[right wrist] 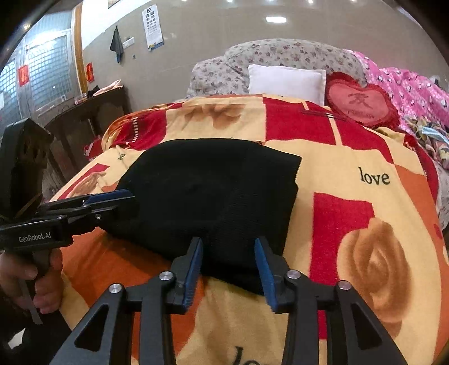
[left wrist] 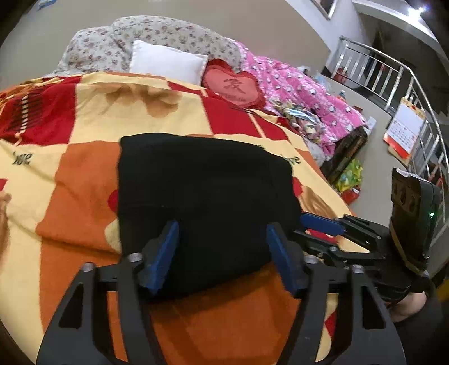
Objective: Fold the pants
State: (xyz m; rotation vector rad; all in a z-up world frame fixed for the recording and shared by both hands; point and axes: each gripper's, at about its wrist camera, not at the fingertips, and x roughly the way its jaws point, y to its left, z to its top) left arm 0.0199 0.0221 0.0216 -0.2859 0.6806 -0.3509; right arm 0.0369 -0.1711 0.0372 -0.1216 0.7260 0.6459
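- Fingers [left wrist: 168, 252] w/ blue pads on the left gripper [left wrist: 223, 252] stand wide apart, straddling the near edge of the folded black pants [left wrist: 202, 196]; nothing pinched betw. them.
- Right gripper [right wrist: 228, 264], seen from its own cam, has its blue-padded fingers [right wrist: 193, 266] parted at a moderate gap over the pants' near edge [right wrist: 213, 196], gripping nothing; whether the tips touch the cloth can't be told.
- Folded black pants lie as a compact, roughly rectangular bundle on the bed's fleece blanket [left wrist: 84, 196], a red, orange & cream checked cover w/ rose prints and the word "love" [right wrist: 374, 177].
- From the left cam, the right gripper [left wrist: 322, 223] comes in from the right side, its blue tips at the bundle's right edge; contact can't be made out.
- From the right cam, the left gripper [right wrist: 112, 200] reaches in from the left, marked "GenRobot.AI", tips at the pants' left edge; a bare hand [right wrist: 33, 280] wraps its handle.
- At the head of the bed: a white square pillow [left wrist: 167, 61], a red heart-shaped cushion [left wrist: 233, 85] just beside it, and a grey floral quilt [left wrist: 154, 36] bunched behind both.
- Pink patterned quilt [left wrist: 294, 84] is heaped along the bed's right side.
- Steel railing [left wrist: 393, 78] runs along the room's right, per left cam; an eye chart [right wrist: 153, 25] hangs on the wall in the right cam's view.
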